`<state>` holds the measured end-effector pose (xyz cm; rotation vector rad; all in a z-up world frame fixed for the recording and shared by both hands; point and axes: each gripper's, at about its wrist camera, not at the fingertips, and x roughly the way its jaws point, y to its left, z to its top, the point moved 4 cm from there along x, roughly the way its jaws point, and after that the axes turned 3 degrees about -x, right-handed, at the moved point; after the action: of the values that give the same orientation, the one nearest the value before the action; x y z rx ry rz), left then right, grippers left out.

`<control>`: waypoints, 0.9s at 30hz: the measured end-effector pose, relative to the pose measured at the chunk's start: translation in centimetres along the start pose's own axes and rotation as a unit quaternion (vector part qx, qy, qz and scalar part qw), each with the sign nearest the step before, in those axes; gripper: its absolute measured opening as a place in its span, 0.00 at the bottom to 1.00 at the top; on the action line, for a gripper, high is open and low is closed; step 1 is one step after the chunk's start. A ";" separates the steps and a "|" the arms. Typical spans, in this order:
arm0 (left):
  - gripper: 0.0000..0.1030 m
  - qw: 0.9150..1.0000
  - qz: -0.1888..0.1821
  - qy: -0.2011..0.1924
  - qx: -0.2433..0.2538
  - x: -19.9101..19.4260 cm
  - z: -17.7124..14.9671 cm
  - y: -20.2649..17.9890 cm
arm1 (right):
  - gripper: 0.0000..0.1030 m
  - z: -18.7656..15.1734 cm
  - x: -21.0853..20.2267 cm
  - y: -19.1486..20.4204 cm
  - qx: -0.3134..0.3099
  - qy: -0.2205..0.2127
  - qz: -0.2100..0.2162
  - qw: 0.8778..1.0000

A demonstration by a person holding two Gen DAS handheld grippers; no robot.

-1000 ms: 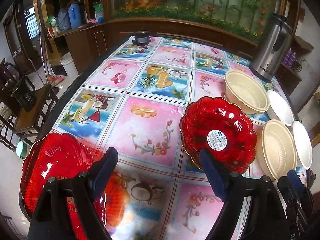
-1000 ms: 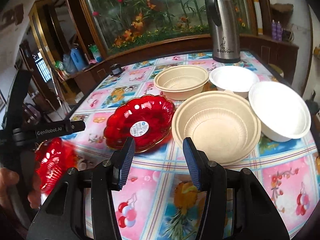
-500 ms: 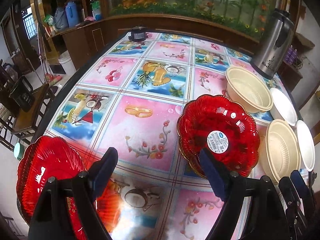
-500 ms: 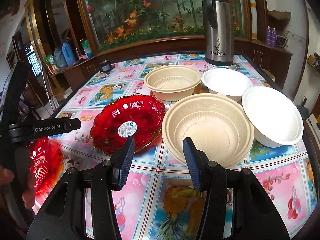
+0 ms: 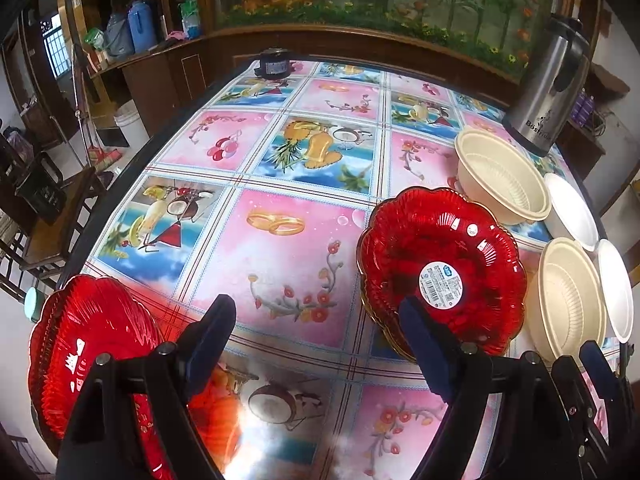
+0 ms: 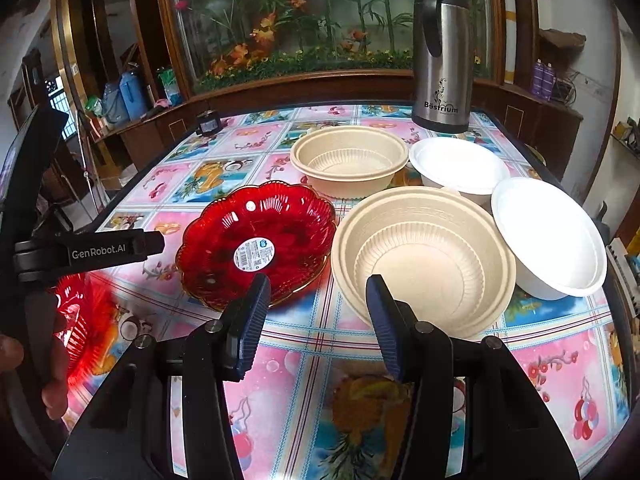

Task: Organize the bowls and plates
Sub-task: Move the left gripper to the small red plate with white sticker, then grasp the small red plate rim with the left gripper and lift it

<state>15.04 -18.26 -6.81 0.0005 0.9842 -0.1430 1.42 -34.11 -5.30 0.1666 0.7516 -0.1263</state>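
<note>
A red scalloped plate [image 5: 442,268] with a white label lies on the table, also in the right wrist view [image 6: 256,244]. A second red plate [image 5: 88,356] lies at the near left edge, also in the right wrist view [image 6: 86,320]. Two beige bowls [image 6: 424,256] [image 6: 348,156] and two white bowls [image 6: 548,236] [image 6: 456,164] stand to the right. My left gripper [image 5: 316,328] is open and empty, between the two red plates. My right gripper [image 6: 318,312] is open and empty, in front of the labelled plate and the near beige bowl.
A steel thermos jug [image 6: 442,52] stands at the back right of the table. A small dark object [image 5: 274,66] sits at the far edge. The flowered tablecloth [image 5: 276,248] covers the table. Chairs [image 5: 36,216] stand at the left. The left gripper's body [image 6: 92,252] shows in the right wrist view.
Both grippers have drawn slightly nearer the table. The near left red plate sits lower and further left in the left wrist view. Both grippers stay open.
</note>
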 end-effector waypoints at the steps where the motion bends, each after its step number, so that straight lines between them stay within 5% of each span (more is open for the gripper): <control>1: 0.81 1.000 0.003 0.001 0.002 0.1 0.1 0.0 | 0.48 0.0 0.1 0.0 0.002 0.003 0.002 1.000; 8: 0.81 1.000 0.013 0.008 -0.011 1.4 1.4 1.0 | 0.49 -1.0 1.8 -0.9 0.087 0.057 0.088 0.991; 15: 0.81 0.998 0.016 0.047 -0.033 4.0 2.0 1.5 | 0.49 -1.8 4.6 -1.5 0.198 0.111 0.174 0.958; 27: 0.81 0.993 -0.022 0.108 -0.051 6.5 1.1 0.5 | 0.49 -1.3 9.6 -1.3 0.298 0.158 0.203 0.919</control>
<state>19.52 -18.63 -11.66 -0.1019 1.2066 -0.1358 7.25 -35.66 -12.93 0.9386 0.9685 0.0761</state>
